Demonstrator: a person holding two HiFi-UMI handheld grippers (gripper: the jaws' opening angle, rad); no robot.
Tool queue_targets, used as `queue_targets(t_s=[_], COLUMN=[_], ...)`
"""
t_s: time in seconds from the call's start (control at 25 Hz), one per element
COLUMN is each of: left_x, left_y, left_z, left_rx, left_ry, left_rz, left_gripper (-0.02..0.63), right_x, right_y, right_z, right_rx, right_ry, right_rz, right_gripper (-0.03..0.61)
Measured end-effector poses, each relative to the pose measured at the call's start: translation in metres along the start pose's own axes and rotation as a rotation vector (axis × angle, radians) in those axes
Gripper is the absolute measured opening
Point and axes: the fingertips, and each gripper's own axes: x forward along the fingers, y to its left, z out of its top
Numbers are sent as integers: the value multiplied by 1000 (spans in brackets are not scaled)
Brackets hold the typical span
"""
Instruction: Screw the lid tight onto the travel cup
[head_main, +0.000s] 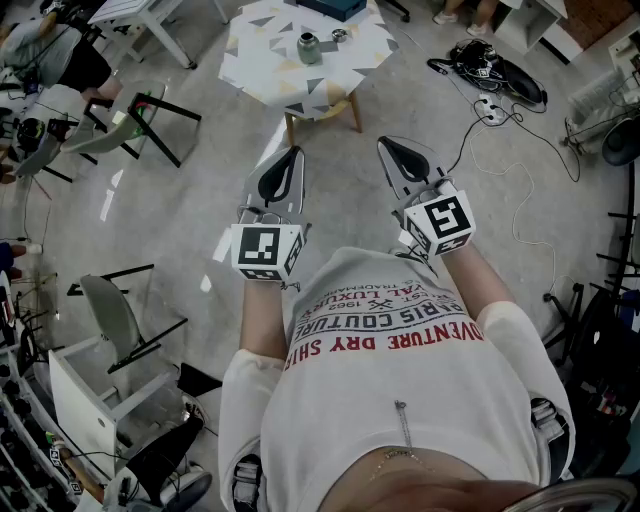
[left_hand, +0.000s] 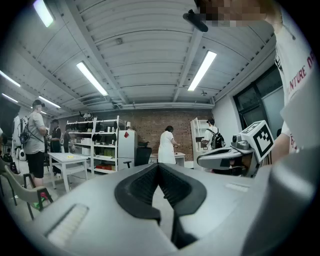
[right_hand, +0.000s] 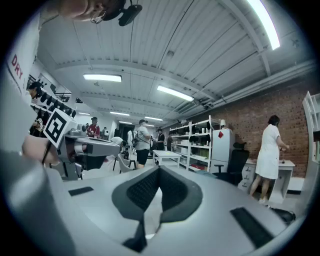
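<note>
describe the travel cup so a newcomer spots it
Find the table with the triangle-patterned cloth at the top of the head view. Near its middle stands the travel cup, a dull green upright cylinder; the lid beside it is smaller and flatter.

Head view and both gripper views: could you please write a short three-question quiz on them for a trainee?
1. Fill in: the jaws of the left gripper and the right gripper are both ____.
2. True or false: the left gripper holds the travel cup.
3. Where does the travel cup stand? A on the patterned table; B on the floor; C between the right gripper's jaws.
Key: 1 shut; 2 false; 3 A.
</note>
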Motion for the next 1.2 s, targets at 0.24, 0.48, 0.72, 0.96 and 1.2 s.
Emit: queue_targets(t_s=[0.24, 0.48, 0.72, 0.96, 1.2], left_x=[6, 10, 15, 26, 51], left_y=[2, 3, 0, 5, 22], left_z=[-5, -11, -22, -38, -58], left_rx=[-12, -32, -43, -86, -123], left_ry=[7, 15, 27, 53, 95], left_rz=[-8, -16, -39, -49, 25], left_gripper=[11, 11, 11, 170, 170], right_x=[4, 6, 12, 28, 53], right_y=[-2, -5, -14, -24, -48], right_z=[-4, -7, -15, -36, -57], right_rx=[16, 33, 59, 93, 82], right_ry=[3, 8, 31, 116, 175], right_rz=[0, -5, -21, 22, 96], right_gripper=[9, 9, 11, 145, 168])
